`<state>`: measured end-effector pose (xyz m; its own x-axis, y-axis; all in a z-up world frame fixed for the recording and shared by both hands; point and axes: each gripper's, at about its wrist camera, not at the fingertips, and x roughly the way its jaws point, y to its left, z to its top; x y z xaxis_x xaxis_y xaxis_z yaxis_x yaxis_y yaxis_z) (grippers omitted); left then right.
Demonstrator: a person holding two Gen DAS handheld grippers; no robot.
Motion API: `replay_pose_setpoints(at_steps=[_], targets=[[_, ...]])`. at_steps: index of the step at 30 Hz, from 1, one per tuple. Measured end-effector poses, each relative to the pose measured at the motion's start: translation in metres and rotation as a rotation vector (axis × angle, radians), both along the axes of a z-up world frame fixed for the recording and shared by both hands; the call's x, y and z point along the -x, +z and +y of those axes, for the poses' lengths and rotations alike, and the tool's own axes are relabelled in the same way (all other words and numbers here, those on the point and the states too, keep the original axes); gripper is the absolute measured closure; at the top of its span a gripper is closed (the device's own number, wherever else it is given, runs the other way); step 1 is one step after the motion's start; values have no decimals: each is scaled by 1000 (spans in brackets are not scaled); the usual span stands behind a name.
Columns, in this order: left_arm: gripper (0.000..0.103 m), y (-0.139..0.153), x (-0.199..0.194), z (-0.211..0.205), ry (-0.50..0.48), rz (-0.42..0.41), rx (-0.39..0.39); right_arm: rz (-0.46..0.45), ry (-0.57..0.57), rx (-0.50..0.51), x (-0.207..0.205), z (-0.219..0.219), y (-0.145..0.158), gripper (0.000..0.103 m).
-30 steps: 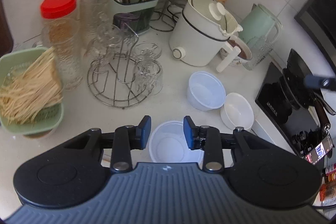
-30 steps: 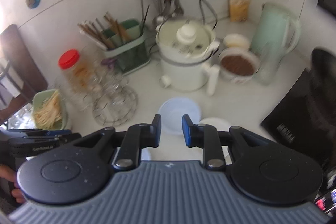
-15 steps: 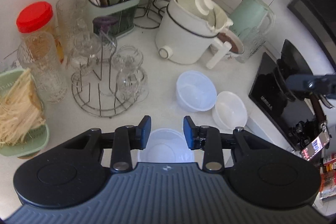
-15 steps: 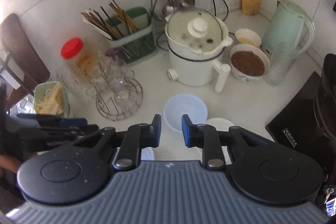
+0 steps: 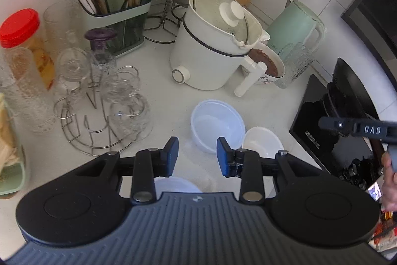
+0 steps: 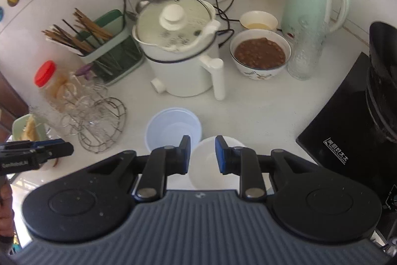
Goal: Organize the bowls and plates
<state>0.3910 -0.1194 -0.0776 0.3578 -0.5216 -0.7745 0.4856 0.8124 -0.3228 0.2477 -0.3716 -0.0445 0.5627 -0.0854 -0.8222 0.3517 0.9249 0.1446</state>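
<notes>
The right hand-held gripper (image 6: 203, 154), jaws parted and empty, hovers over the white bowl (image 6: 211, 170); the pale blue bowl (image 6: 172, 129) lies just ahead-left on the surface (image 6: 260, 111).

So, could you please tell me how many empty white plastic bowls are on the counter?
3: a large bowl before the cooker, a smaller bowl touching its right side, and a third bowl mostly hidden beneath the left gripper.

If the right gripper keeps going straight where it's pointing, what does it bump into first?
Most likely the small white bowl sitting right between and just beyond the right gripper. The pale blue bowl is a little to its left, so it would probably be missed. Depth is hard to judge here.
</notes>
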Motion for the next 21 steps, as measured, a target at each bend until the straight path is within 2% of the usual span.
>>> replay_pose_setpoints(at_steps=[5, 8, 10, 12, 16, 19, 21], targets=[[60, -13, -3, -22, -15, 6, 20, -16, -26, -40, 3, -6, -21, 77], [59, -26, -9, -31, -19, 10, 4, -21, -43, -38, 5, 0, -36, 77], [59, -36, -14, -35, -25, 27, 8, 3, -78, -79, 4, 1, -48, 77], [59, -46, -19, -41, -26, 29, -7, -15, -90, -105, 4, 3, -58, 77], [59, -65, -33, -45, 5, 58, -12, -50, -58, -48, 0, 11, -73, 77], [59, -75, -44, -49, 19, 74, -11, -42, -73, -88, -7, 5, -84, 77], [59, -80, -51, -53, 26, 81, -13, -41, -57, -76, -14, 3, -89, 77]])
